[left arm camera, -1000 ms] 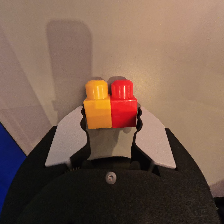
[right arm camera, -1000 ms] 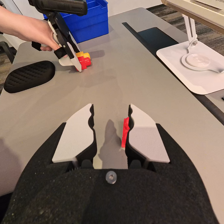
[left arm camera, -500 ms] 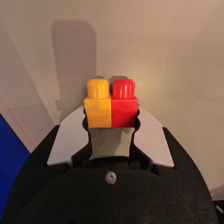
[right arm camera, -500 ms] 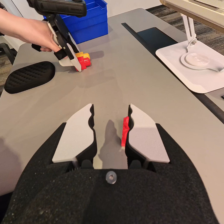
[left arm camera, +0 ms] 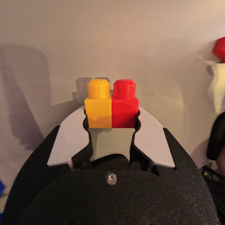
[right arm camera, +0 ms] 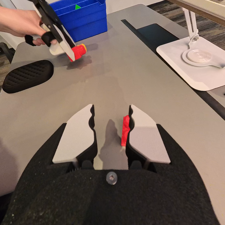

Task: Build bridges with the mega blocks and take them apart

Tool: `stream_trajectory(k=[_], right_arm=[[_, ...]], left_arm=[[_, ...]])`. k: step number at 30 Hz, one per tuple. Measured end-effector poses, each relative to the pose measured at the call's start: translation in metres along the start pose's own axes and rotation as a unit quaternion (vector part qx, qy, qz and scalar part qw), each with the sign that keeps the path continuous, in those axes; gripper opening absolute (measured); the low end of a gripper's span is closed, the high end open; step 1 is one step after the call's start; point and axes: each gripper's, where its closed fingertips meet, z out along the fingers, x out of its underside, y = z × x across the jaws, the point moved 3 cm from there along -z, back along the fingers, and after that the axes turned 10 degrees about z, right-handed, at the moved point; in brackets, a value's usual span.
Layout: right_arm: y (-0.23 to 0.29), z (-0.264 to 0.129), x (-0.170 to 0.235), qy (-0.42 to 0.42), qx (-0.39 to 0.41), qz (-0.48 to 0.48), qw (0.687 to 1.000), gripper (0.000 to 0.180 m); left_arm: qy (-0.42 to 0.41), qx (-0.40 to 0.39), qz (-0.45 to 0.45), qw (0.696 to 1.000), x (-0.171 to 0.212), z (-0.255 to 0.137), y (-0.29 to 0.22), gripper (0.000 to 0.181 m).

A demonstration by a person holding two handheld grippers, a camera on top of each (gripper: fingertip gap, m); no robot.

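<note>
The left gripper (left arm camera: 111, 116) has its jaws pinching two single-stud plastic blocks set side by side — an orange-yellow block (left arm camera: 98, 107) and a red block (left arm camera: 124, 107) — held just above the grey worktop (right arm camera: 121, 77), in front of a blue plastic bin (right arm camera: 84, 20). The right gripper (right arm camera: 111, 116) has its jaws spread; a thin red plastic piece (right arm camera: 125, 131) sits against its right finger's inner side. A black ribbed pad (right arm camera: 28, 75) lies at the left, a white stand base (right arm camera: 194, 62) at the right.
</note>
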Motion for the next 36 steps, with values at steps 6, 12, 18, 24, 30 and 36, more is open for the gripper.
stream_trajectory(k=[6,12,18,24,30,36], right_arm=[[-0.004,0.001,0.001,0.005,0.015,-0.003,1.000,0.053],[-0.017,-0.011,0.004,0.008,0.067,-0.005,0.998,0.053],[-0.039,-0.028,0.021,0.033,0.141,-0.014,0.989,0.052],[-0.043,-0.011,0.041,0.073,0.134,-0.051,0.987,0.039],[-0.039,0.008,0.040,0.106,0.128,-0.062,0.984,0.039],[-0.048,0.021,0.051,0.209,0.180,-0.068,0.959,0.039]], left_arm=[[-0.208,0.139,0.048,0.967,-0.039,-0.044,-0.058,0.075],[-0.422,0.181,0.172,0.871,-0.061,-0.090,-0.116,0.075],[-0.535,0.195,0.232,0.788,-0.077,-0.104,-0.151,0.075],[-0.583,0.265,0.233,0.732,-0.109,-0.124,-0.165,0.075],[-0.602,0.272,0.282,0.696,-0.129,-0.129,-0.177,0.075],[-0.582,0.252,0.348,0.690,-0.120,-0.108,-0.185,0.075]])
